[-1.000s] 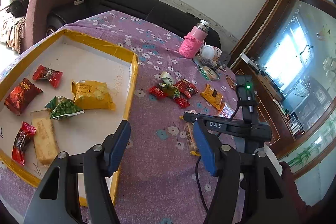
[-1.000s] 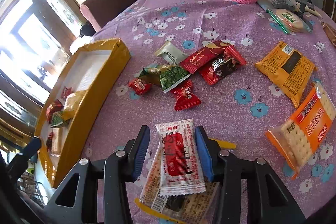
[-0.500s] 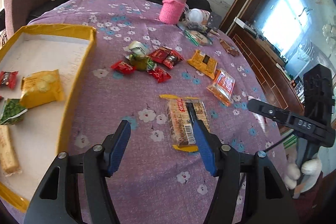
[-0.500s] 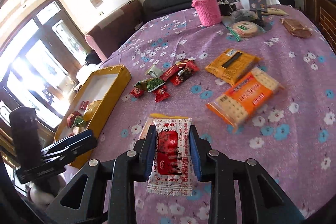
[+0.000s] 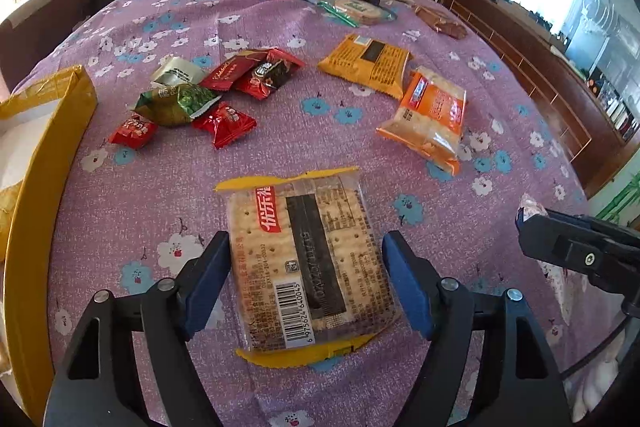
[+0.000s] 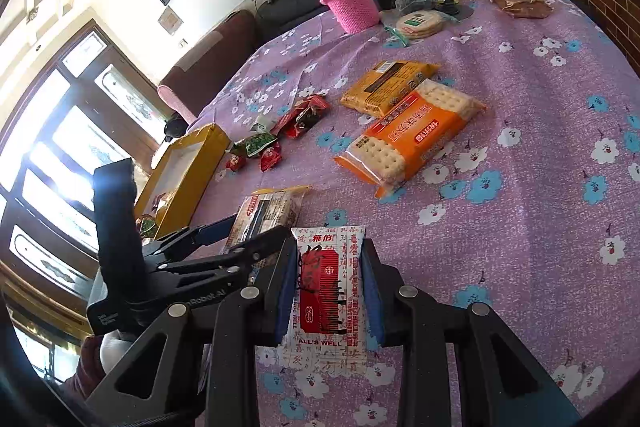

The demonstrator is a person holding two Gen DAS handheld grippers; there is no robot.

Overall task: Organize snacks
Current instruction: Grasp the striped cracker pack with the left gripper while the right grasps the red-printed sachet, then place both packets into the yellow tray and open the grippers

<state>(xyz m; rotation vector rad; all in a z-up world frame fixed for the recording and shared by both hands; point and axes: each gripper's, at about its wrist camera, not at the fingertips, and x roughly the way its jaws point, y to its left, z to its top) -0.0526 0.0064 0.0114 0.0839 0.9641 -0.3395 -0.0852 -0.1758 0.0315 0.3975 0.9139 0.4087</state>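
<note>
The left gripper [image 5: 306, 283], fingers apart, straddles a cracker packet [image 5: 308, 263] and should close gently, while the right gripper [image 6: 329, 291] is clamped on a red-and-white packet [image 6: 329, 291].

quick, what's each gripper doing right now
Left gripper: open, straddling the cracker pack.
Right gripper: shut on the red-and-white packet.

Yellow box [image 5: 48, 147] cut off at left edge of left wrist view, contents mostly out of frame. In right wrist view the left gripper [image 6: 240, 231] covers the cracker pack's [image 6: 272, 207] near end. White-and-red packet's [image 6: 326, 291] sides hidden behind blue pads [image 6: 286, 287].
</note>
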